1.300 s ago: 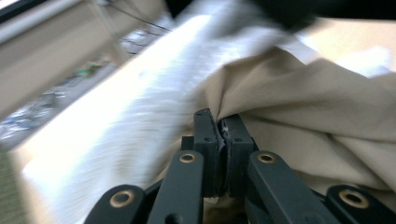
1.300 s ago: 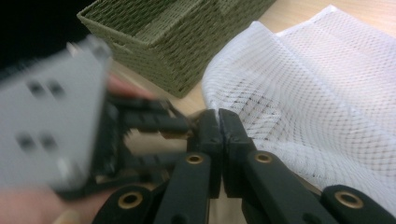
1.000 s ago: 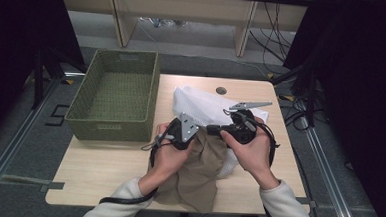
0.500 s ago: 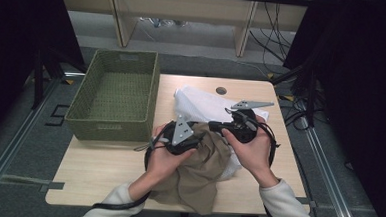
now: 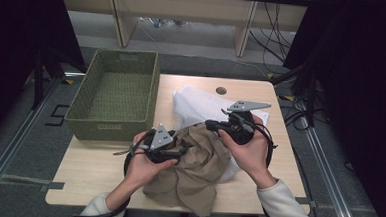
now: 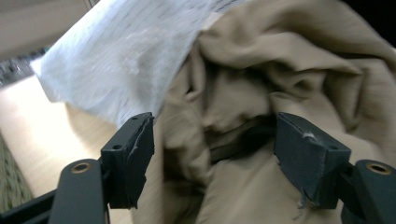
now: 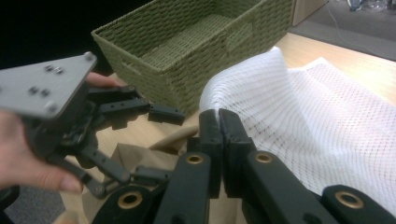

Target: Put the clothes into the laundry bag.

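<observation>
High view showed the tan cloth (image 5: 198, 169) bunched at the table's (image 5: 92, 176) near edge against the white mesh bag (image 5: 201, 106) — not yet inside. Right gripper (image 5: 211, 124) pinched the bag's edge shut; left gripper (image 5: 181, 150) — jaws just opened wide — straddled the cloth, gripping nothing.

No legible txt, labels, brands or nos. anywhere. Small tag-like patch on far rim of green basket (image 5: 126, 58), too blurred to read. Floor marking left of table (image 5: 59, 115) resembles a boxy "5", can't confirm.
</observation>
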Demonstrator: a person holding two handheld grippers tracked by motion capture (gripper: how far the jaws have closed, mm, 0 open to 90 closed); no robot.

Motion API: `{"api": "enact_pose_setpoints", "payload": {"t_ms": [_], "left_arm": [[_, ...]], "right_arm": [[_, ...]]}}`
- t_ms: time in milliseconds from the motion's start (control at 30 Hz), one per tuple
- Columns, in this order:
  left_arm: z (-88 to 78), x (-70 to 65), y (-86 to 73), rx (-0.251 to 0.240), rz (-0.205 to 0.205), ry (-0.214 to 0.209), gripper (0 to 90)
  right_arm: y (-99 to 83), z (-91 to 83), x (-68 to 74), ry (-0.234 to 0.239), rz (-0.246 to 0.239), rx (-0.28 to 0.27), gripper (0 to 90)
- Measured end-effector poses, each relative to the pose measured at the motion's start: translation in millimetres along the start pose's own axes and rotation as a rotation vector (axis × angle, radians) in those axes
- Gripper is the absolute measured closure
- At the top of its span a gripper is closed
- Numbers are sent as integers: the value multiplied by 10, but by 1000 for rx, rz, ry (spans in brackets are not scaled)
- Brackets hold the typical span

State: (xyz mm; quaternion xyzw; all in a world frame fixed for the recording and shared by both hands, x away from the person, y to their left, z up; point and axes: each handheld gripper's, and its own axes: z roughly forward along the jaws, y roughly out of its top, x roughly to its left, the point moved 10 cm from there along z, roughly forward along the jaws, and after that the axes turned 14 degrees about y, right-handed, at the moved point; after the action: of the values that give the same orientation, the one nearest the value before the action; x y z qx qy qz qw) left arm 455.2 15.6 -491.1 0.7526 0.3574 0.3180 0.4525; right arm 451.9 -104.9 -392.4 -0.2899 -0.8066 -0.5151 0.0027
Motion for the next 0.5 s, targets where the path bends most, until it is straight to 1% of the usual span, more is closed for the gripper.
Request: {"api": "enact_pose_setpoints", "payload": {"t_ms": [33, 67, 100, 133, 167, 200, 233, 267, 300, 333, 367, 400, 433, 467, 500], "left_arm": [[15, 30, -31, 17, -4, -9, 293], [46, 80, -90, 48, 15, 4, 293], [61, 112, -125, 63, 36, 13, 295], [78, 107, -178, 91, 17, 1, 303], [102, 121, -246, 123, 29, -14, 312], [121, 97, -296, 142, -8, -24, 313], [131, 92, -323, 154, -8, -27, 325], [142, 85, -376, 173, 9, -35, 339], [160, 75, -430, 198, 10, -35, 358], [169, 68, -466, 217, 3, -34, 381], [180, 64, -518, 246, 26, -51, 420], [184, 36, -544, 263, -1, -62, 456], [187, 16, -572, 282, -19, -66, 503], [191, 6, -589, 288, -3, -78, 555], [179, -26, -599, 298, -11, -78, 602]], "right_arm": [[-4, 3, -15, -8, -5, -2, 900], [-19, 15, -2, 4, 12, 4, 900], [-27, 12, 0, 1, 10, 11, 900], [-35, 17, 5, 3, 13, 19, 900], [-33, 37, 16, 8, 14, 10, 900], [-37, 22, -2, -11, -5, 21, 900], [-42, 25, 5, -10, 0, 27, 900], [-41, 34, 0, -12, -4, 24, 900], [-41, 59, 16, 3, 6, 18, 900], [-61, 70, 27, 12, 16, 31, 900], [-70, 71, 28, 6, 25, 33, 900], [-71, 73, 0, -2, -5, 38, 900], [-70, 85, 0, 2, -2, 33, 900], [-90, 95, 27, 15, 30, 41, 900], [-97, 92, 5, 1, 26, 45, 900]]}}
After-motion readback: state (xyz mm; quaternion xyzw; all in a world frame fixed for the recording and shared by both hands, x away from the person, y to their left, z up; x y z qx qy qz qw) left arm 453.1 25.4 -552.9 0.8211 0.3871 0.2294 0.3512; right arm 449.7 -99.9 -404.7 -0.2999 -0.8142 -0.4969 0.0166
